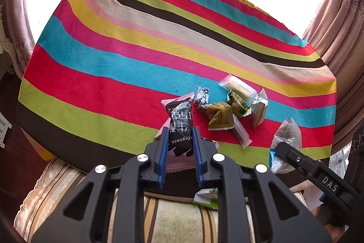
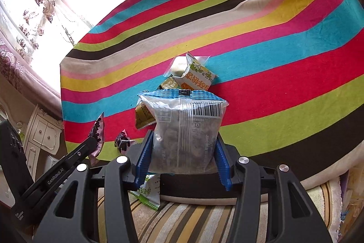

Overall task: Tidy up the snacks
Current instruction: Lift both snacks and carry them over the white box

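Observation:
My left gripper (image 1: 180, 131) is shut on a black-and-pink snack packet (image 1: 179, 115), which it holds just above the near edge of the striped tablecloth (image 1: 113, 65). My right gripper (image 2: 183, 136) is shut on a clear bag with a blue top and dark contents (image 2: 186, 122). The left wrist view shows that bag (image 1: 287, 133) at the lower right. A pile of several small packets (image 1: 227, 106) lies on the red and blue stripes; the right wrist view shows it (image 2: 198, 74) behind the bag. The left gripper (image 2: 92, 142) with its packet (image 2: 97, 131) appears at the left.
Another small black-and-pink packet (image 2: 122, 141) lies at the cloth's near edge. A green-and-white packet (image 2: 147, 193) sits below the table edge on a striped cushion (image 2: 193, 220). Curtains (image 1: 341, 15) and a bright window ring the table. A white cabinet (image 2: 43, 133) stands at the left.

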The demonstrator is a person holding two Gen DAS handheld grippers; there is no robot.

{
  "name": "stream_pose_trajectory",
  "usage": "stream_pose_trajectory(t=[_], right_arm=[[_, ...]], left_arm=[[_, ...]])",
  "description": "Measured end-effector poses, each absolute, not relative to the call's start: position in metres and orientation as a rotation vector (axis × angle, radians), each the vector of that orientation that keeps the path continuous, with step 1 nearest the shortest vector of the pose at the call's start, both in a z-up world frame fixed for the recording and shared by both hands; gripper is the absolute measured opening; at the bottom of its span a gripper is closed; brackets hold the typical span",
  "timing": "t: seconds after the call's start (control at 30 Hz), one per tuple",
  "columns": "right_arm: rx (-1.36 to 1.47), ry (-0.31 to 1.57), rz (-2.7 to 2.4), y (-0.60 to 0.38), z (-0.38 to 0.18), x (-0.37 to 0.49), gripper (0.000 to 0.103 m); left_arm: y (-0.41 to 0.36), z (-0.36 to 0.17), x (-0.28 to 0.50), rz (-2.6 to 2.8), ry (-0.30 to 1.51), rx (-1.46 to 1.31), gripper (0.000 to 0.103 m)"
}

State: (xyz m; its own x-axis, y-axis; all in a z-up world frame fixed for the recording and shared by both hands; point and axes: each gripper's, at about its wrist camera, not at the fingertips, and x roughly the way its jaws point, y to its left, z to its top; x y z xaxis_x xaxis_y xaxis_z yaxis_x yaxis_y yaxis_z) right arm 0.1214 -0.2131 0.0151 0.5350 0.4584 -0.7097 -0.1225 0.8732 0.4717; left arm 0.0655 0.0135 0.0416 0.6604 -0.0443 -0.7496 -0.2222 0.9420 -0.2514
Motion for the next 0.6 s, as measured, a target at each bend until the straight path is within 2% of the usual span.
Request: stream_pose_trajectory(t=[0.6], right_arm=[[0.541, 0.917, 0.272, -0.309, 0.016, 0.087, 0.05]], left_arm=[[-0.093, 0.051, 0.062, -0.078, 0.875, -0.212, 0.02]])
